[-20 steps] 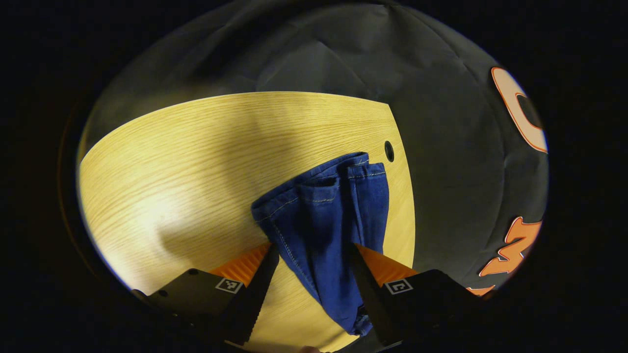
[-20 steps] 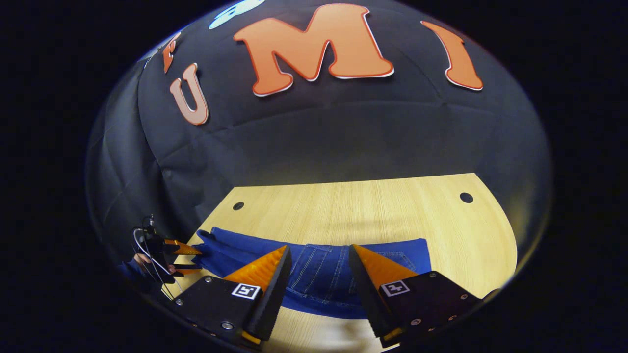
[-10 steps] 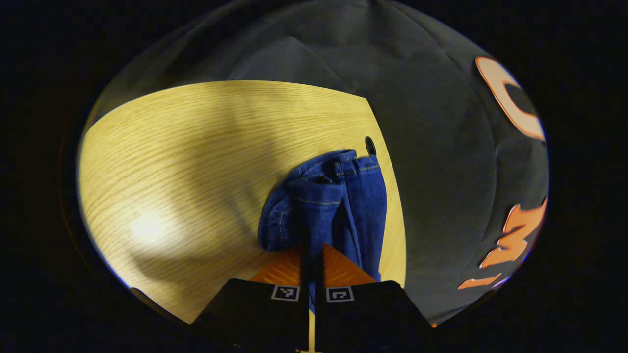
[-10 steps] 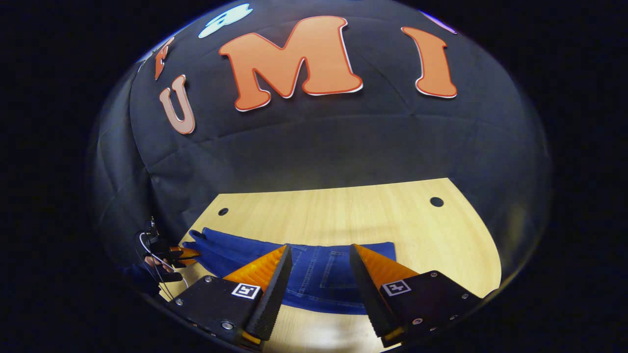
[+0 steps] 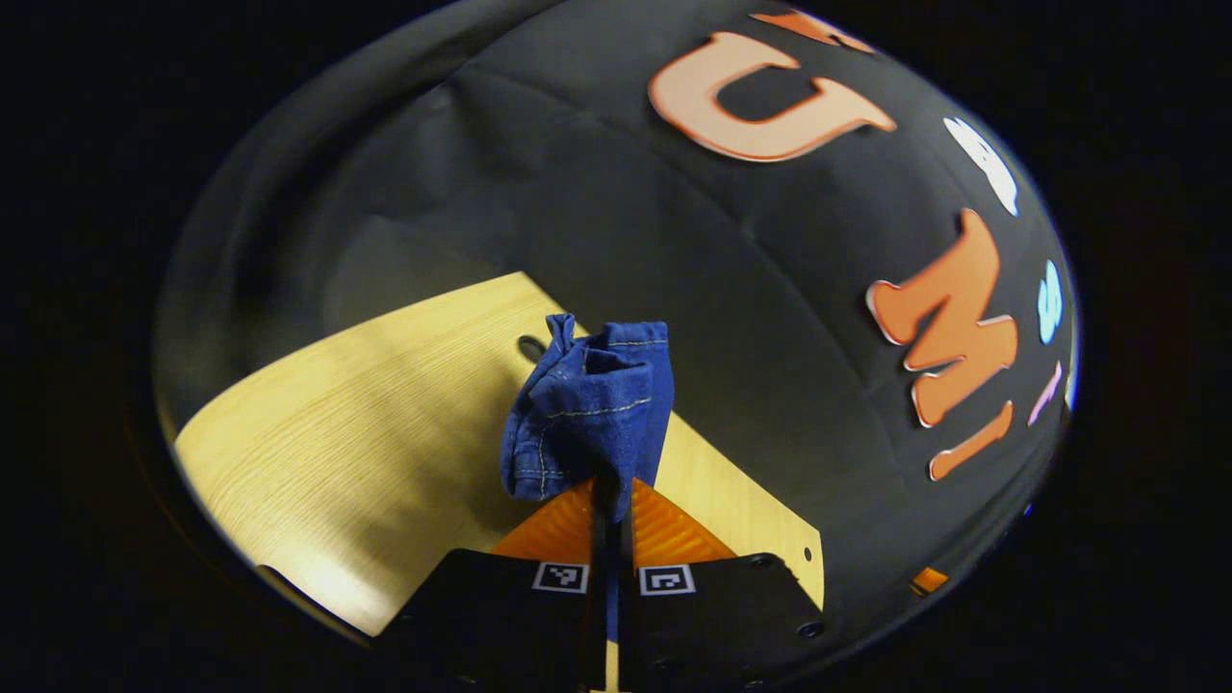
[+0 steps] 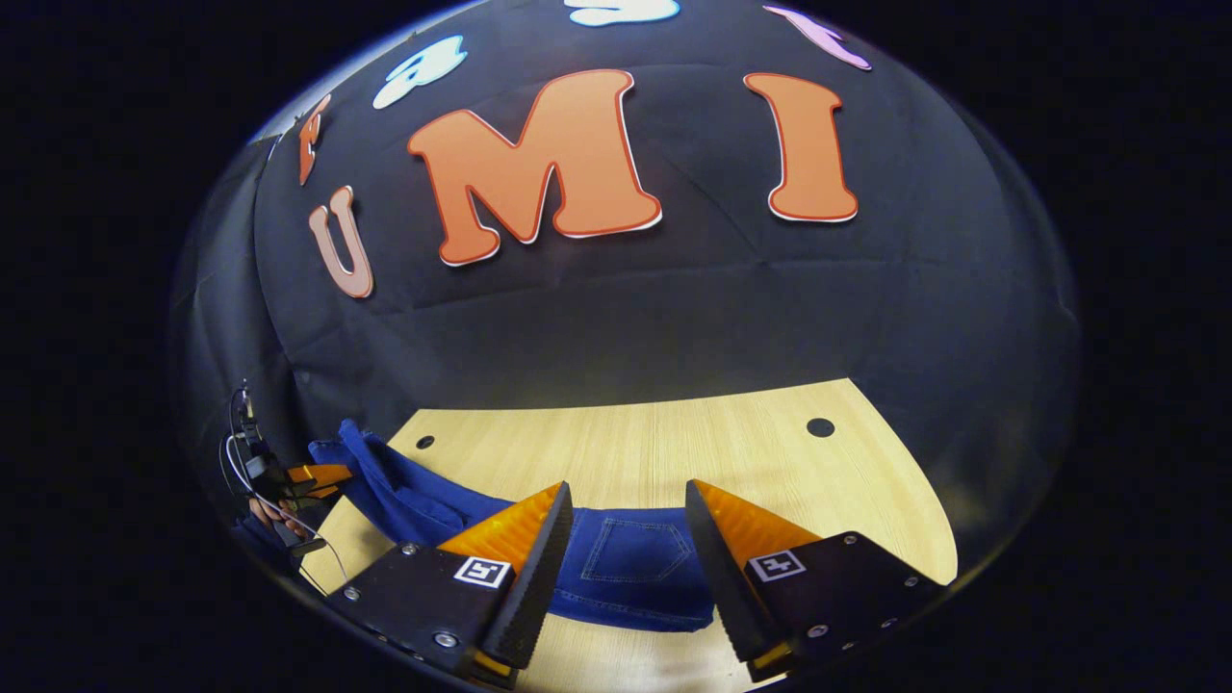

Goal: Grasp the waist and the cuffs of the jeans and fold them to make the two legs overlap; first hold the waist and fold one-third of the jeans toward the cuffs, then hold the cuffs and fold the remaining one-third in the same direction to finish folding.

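Note:
The blue jeans [image 6: 630,558] lie across the wooden table [image 6: 712,452], waist end with a back pocket just ahead of my right gripper [image 6: 626,500], which is open above them. The leg end rises at the left, where my left gripper [image 6: 327,476] holds it off the table. In the left gripper view the bunched cuffs [image 5: 592,404] stand up from the left gripper [image 5: 610,496], whose fingers are shut on the denim.
The table [image 5: 366,423] has small round holes [image 6: 820,426] near its far corners, one [image 5: 531,347] just behind the cuffs. Black cloth walls close in behind and beside the table. A hand [image 6: 265,510] with a cable holds the left gripper.
The left gripper closed on the cuffs and lifted them off the table, turning toward the wall. The right gripper stayed open and drew back slightly over the waist.

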Demonstrator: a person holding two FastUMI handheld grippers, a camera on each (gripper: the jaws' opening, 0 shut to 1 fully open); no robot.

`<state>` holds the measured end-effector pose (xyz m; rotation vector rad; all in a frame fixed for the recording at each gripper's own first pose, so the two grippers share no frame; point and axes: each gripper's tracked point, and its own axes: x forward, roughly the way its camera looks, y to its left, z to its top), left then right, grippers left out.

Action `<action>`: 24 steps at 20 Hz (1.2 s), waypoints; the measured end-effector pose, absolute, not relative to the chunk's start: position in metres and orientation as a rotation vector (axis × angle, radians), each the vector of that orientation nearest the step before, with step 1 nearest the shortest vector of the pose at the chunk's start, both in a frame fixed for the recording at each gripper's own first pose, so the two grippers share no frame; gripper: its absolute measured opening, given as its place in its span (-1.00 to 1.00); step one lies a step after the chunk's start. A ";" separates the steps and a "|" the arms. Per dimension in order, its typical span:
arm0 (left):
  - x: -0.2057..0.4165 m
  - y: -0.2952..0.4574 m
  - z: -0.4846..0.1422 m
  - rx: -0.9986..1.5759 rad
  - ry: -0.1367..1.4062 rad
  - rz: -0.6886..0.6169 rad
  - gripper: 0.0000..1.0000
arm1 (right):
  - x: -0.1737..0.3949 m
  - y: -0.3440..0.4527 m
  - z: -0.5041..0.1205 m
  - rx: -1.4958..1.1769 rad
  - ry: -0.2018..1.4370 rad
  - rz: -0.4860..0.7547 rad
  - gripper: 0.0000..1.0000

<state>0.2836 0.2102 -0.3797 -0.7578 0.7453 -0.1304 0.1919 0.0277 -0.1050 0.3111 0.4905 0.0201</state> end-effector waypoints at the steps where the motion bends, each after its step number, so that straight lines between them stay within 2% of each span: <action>1: 0.284 0.196 -0.360 -0.737 0.731 -0.158 -0.90 | 0.192 0.024 -0.102 0.312 0.479 0.028 0.51; 5: 0.284 0.117 -0.294 -0.627 0.666 -0.318 -0.91 | 0.189 0.009 -0.091 0.304 0.432 0.041 0.51; 6: 0.281 0.091 -0.281 -0.598 0.663 -0.365 -0.91 | 0.186 0.005 -0.088 0.294 0.421 0.043 0.36; 7: 0.278 0.066 -0.271 -0.576 0.661 -0.407 -0.94 | 0.184 0.001 -0.087 0.284 0.414 0.044 0.56; 8: 0.273 0.037 -0.264 -0.551 0.665 -0.449 -0.91 | 0.181 -0.003 -0.087 0.279 0.410 0.048 0.61; 15: 0.230 -0.131 -0.280 -0.379 0.748 -0.643 -0.90 | 0.170 -0.038 -0.089 0.313 0.390 0.037 0.72; 19: 0.210 -0.167 -0.302 -0.274 0.778 -0.638 -0.91 | 0.163 -0.062 -0.093 0.303 0.388 0.008 0.72; 21: 0.186 -0.187 -0.302 -0.254 0.800 -0.714 -0.82 | 0.163 -0.071 -0.093 0.290 0.379 -0.005 0.71; 24: 0.179 -0.184 -0.279 -0.197 0.717 -0.772 0.20 | 0.164 -0.079 -0.088 0.260 0.356 -0.019 0.75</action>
